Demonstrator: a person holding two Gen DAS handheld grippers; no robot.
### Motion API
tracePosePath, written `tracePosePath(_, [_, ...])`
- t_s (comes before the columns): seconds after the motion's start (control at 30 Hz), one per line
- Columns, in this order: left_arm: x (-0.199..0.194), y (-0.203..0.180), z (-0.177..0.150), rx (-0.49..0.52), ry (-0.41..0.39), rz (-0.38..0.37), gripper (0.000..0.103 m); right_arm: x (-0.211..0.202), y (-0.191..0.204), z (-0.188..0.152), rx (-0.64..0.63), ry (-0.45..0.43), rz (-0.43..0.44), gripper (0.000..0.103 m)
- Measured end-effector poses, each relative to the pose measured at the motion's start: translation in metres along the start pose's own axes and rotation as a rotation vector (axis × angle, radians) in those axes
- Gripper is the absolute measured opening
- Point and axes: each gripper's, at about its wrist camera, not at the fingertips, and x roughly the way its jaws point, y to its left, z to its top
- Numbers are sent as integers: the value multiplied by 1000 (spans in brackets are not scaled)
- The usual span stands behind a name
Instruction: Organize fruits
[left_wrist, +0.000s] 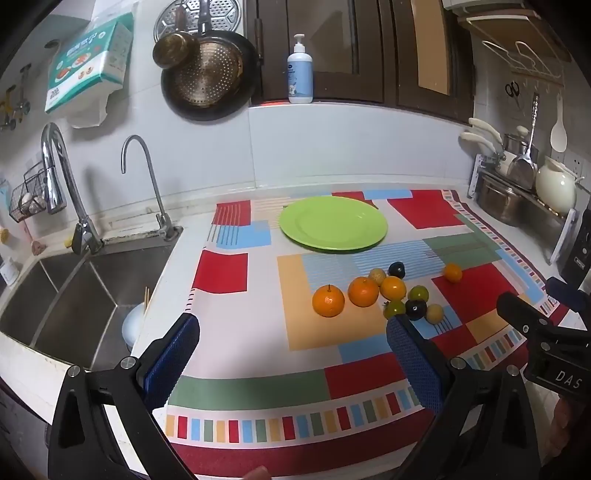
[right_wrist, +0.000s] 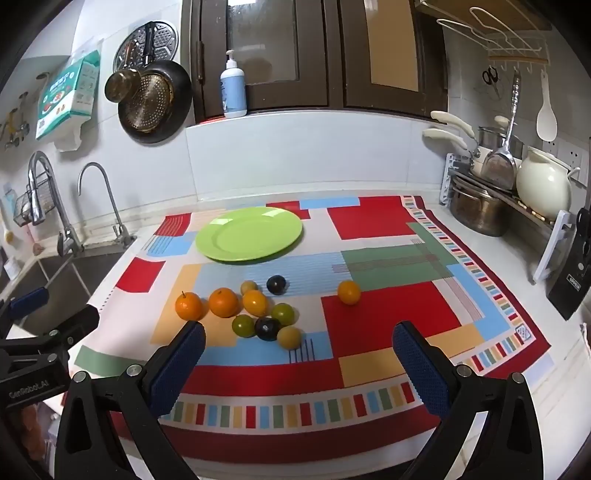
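Note:
A green plate sits bare at the back of a colourful patterned cloth. In front of it lies a cluster of several small fruits: orange ones, green ones, dark plums and yellow ones. One orange fruit lies apart to the right. My left gripper hovers open near the cloth's front left, nothing between its blue pads. My right gripper hovers open just short of the cluster, also empty.
A steel sink with two taps lies left of the cloth. A pot rack with a white jug stands at the right. A knife block is at the far right. A soap bottle stands on the sill.

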Motion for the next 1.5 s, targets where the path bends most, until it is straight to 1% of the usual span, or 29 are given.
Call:
tracePosePath(0.07, [-1,0,0,-4,0,7,103,-1,0,0,1,0,-1,103])
tracePosePath(0.37, [-4,-1,1,5,-3,-12,103,-6,1,-1,-2,4,-6,102])
tracePosePath(0.4, [-7,4,-2,-1,-8,3,103,-6,1,-2,-2,4,-7,102])
tracePosePath(0.63, [-11,3,1,3,-28,5,103,-8,0,-1,5,5,-8,103])
tracePosePath(1.0, [-13,6,1,-4,-37,21,103,-8,4,0,0,4,-1,102])
tracePosePath(1.5, [-15,7,0,-7,-49,23,103,-7,6,0,-3,3,4,103])
